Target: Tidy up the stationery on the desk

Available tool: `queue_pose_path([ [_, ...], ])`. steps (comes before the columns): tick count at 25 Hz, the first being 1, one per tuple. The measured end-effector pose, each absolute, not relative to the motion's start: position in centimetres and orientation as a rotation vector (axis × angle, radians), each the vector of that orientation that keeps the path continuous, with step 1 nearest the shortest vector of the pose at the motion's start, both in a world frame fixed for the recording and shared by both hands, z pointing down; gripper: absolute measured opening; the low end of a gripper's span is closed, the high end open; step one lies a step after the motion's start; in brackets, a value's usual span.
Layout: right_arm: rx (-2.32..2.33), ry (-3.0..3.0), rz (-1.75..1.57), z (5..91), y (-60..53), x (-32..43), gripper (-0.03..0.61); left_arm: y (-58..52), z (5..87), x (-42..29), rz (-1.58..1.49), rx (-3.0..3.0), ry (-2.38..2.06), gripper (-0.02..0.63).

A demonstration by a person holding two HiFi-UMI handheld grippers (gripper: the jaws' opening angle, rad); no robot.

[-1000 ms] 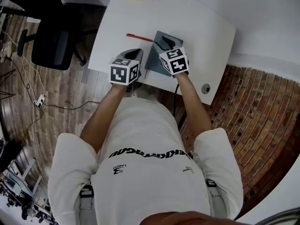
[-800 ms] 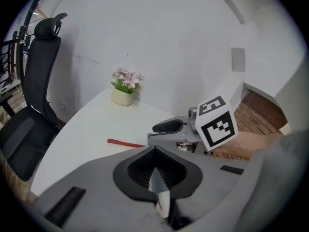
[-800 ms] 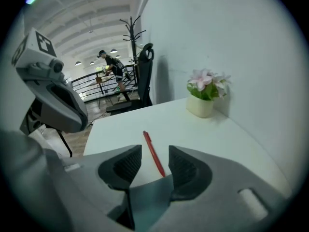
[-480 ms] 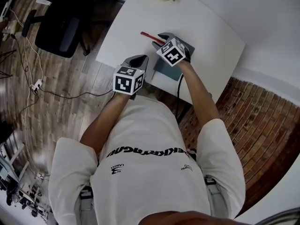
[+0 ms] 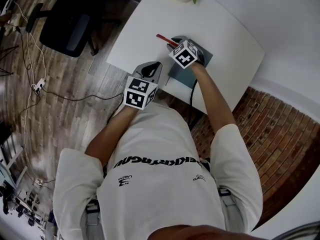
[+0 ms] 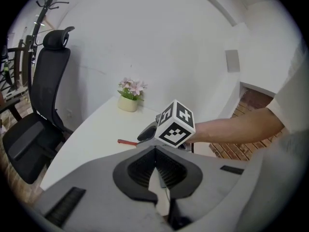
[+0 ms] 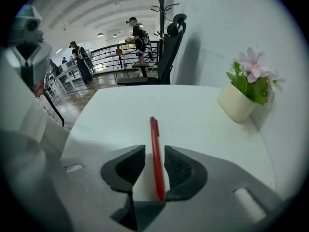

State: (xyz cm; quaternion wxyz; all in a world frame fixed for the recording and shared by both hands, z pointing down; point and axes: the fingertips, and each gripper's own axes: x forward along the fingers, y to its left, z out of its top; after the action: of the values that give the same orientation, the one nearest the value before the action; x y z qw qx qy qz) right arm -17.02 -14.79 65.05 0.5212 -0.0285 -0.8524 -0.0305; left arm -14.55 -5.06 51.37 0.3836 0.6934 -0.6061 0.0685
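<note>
Plainly the pen (image 7: 155, 153) is the thing in hand. It is red and lies flat on the white bench (image 5: 220, 39), just beside the far corner of a flat grey thing (image 5: 181, 75) that may be a case or a book; I cannot tell which. Its near end sits between the jaws of the right tongs (image 7: 154, 162), and its clip end points away across the bench, with a flower pot (image 7: 236, 103) well apart to the right.

The right tongs tilt steeply down over it. Their jaws have just been closing and stand a little apart. The pen lies close along the right pad (image 7: 181, 168), with a bare gap to the left pad, so nothing is gripped yet. The left tongs (image 6: 155, 159) hang over the near edge of the bench, jaws pressed together with nothing between them.

I judge the pen light, stiff and smooth. A thin round barrel like this may roll or twist out when pinched, and the jaws must come almost together to hold it. The ribbed pads should help. A hold at the very end would let it swing, so a place further along the barrel, nearer the middle, looks safer. Breakage seems unlikely; a slip is the likelier trouble.
</note>
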Motion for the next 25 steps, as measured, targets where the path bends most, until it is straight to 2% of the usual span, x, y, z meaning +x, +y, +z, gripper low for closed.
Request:
queue_pose_path([
  [19, -0.080, -1.962, -0.049, 65.9, -14.6, -17.1, 0.049, -1.4, 51.5, -15.2, 0.130, 1.945, -1.617, -0.003],
  [25, 0.111, -2.117, 0.262, 62.4, -15.3, -17.0, 0.049, -1.2, 50.5, -16.0, 0.082, 1.962, -1.689, -0.003],
])
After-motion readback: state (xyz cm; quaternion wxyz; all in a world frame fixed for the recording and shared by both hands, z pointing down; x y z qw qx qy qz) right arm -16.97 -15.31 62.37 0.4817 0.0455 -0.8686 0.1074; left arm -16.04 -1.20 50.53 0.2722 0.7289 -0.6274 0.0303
